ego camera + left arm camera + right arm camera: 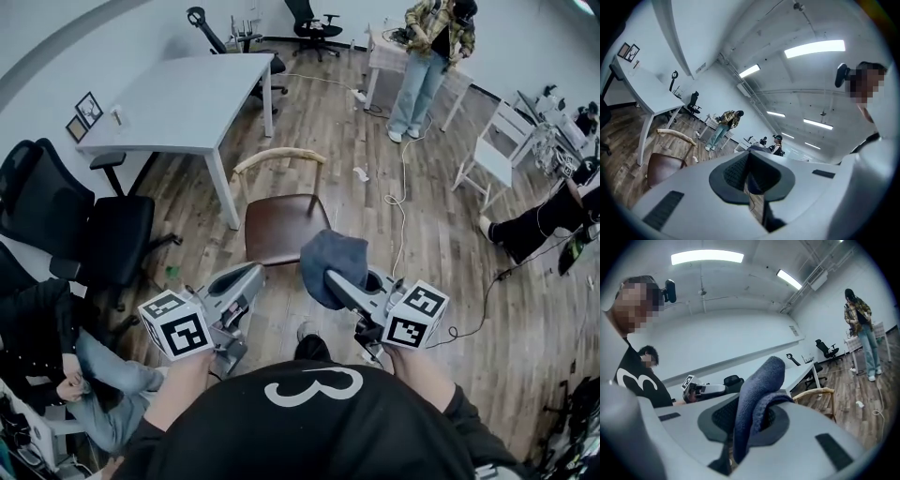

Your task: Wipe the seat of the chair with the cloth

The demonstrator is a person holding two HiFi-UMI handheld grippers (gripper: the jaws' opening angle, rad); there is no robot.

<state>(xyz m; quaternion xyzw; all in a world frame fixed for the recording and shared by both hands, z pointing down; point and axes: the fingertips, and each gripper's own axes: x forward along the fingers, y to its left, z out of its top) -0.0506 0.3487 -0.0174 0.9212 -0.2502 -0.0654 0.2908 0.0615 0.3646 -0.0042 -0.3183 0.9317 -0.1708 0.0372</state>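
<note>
Head view: my right gripper (330, 278) holds the dark blue cloth (334, 251) up in the air. The cloth bunches above the jaw tips and overlaps the near right corner of the brown seat (279, 223) in the picture, though I judge it is above the seat, not touching it. The chair (281, 161) stands on the wooden floor (441, 253) just in front of me, beside the grey desk (178, 94). My left gripper (249, 277) points toward the seat's near left edge and carries nothing.

Left gripper view: the left gripper (749, 161) has its jaws drawn together with nothing between them. The chair (663, 166) sits low to the left, seat bare.

Right gripper view: the right gripper (749, 423) is clamped on a fold of the cloth (757, 387), which rises from the pads in a thick, soft roll and droops over. The chair's back rail (813, 393) shows beyond.

The cloth looks light, plush and limp, so I expect it to flop and drag rather than push. Pinching a thick fold, as now, should hold. For wiping, I would want the loose bulk pressed flat under the jaws. The seat looks smooth and hard, so the cloth should slide easily across it.
</note>
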